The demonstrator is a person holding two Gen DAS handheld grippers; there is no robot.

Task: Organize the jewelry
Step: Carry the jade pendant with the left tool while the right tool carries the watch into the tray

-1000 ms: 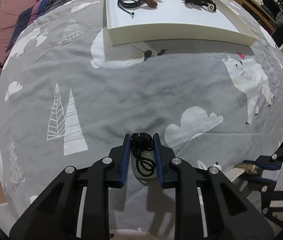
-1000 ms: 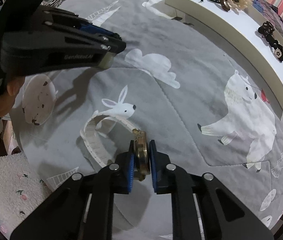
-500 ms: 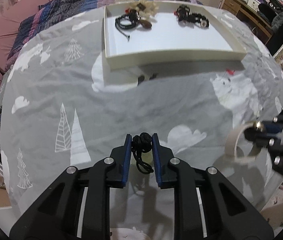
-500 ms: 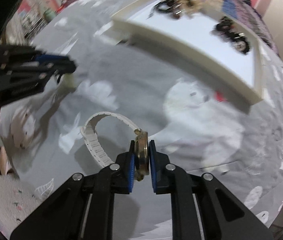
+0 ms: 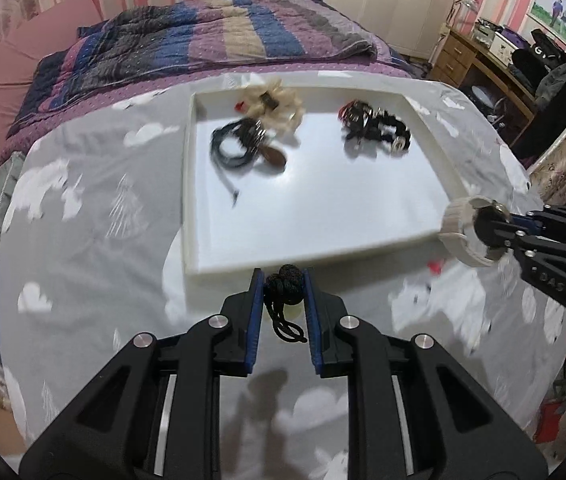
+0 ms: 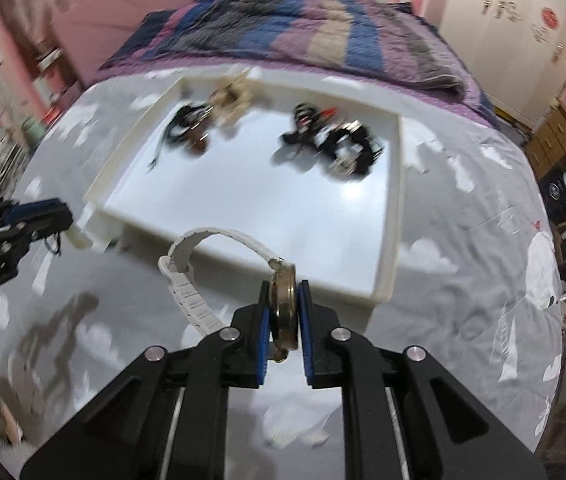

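White tray [image 5: 423, 240] on grey bedspread [image 5: 95, 280]. Left gripper [image 5: 283, 292] clamps a black cord pendant [image 5: 285, 288] at its near edge; right gripper [image 6: 285, 308] clamps a white-strapped watch [image 6: 283, 304] likewise. Advice: carry both past the rim, set them clear of jewelry already inside.

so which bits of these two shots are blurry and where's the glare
Left wrist view: the tray's jewelry piles smear, while the left hand-held gripper and its black cord knot stay sharp. Right wrist view: blur is heavier, streaking the black bracelet pile and bedspread; the watch in the right hand-held gripper is crisp. Soft glare sits on the tray floor.
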